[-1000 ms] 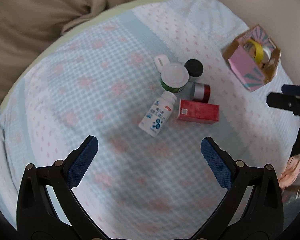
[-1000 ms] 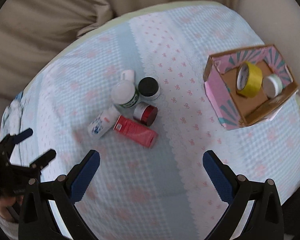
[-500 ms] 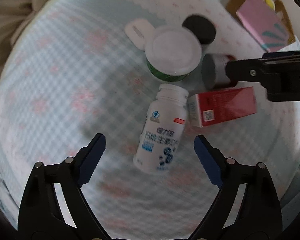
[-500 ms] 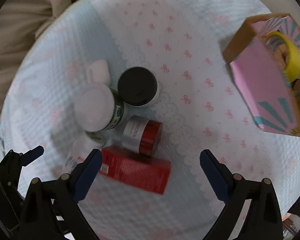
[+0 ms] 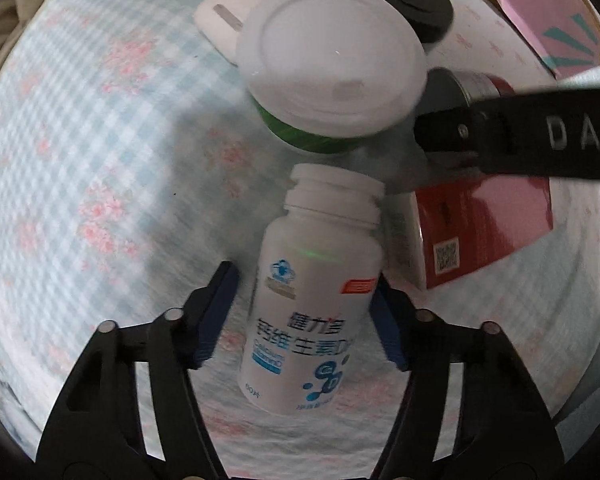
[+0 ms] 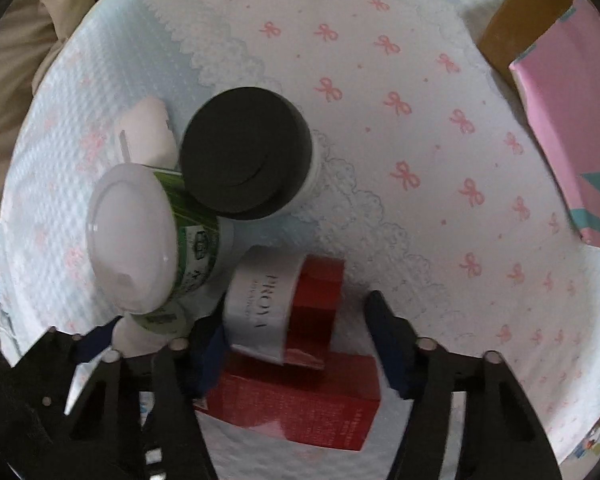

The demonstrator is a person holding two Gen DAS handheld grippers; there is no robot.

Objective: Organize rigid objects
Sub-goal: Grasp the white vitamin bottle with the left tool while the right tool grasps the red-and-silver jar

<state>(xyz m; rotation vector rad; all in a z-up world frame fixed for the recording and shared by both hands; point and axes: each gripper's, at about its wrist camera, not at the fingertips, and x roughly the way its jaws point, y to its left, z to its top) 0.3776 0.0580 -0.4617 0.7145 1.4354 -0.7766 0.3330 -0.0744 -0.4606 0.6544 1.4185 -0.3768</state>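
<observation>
A white pill bottle (image 5: 312, 292) with blue print lies on the cloth. My left gripper (image 5: 306, 316) is open, with a finger on each side of the bottle, close to it. A red and silver jar (image 6: 284, 304) lies on its side, partly over a red box (image 6: 300, 404). My right gripper (image 6: 296, 336) is open around the jar, and its left finger is close to the silver end. A green jar with a white lid (image 6: 148, 240), a black-lidded jar (image 6: 246, 156) and a small white case (image 6: 148, 128) stand close behind.
A pink cardboard box (image 6: 572, 120) stands at the right on the blue and pink patterned cloth (image 6: 400, 80). Beige fabric (image 6: 12, 60) lies beyond the cloth at the left. My right gripper's arm (image 5: 520, 144) crosses the left wrist view above the red box (image 5: 484, 228).
Both grippers have come down towards the cluster. The left one now straddles the white bottle and the right one straddles the red and silver jar. Both jaws have narrowed.
</observation>
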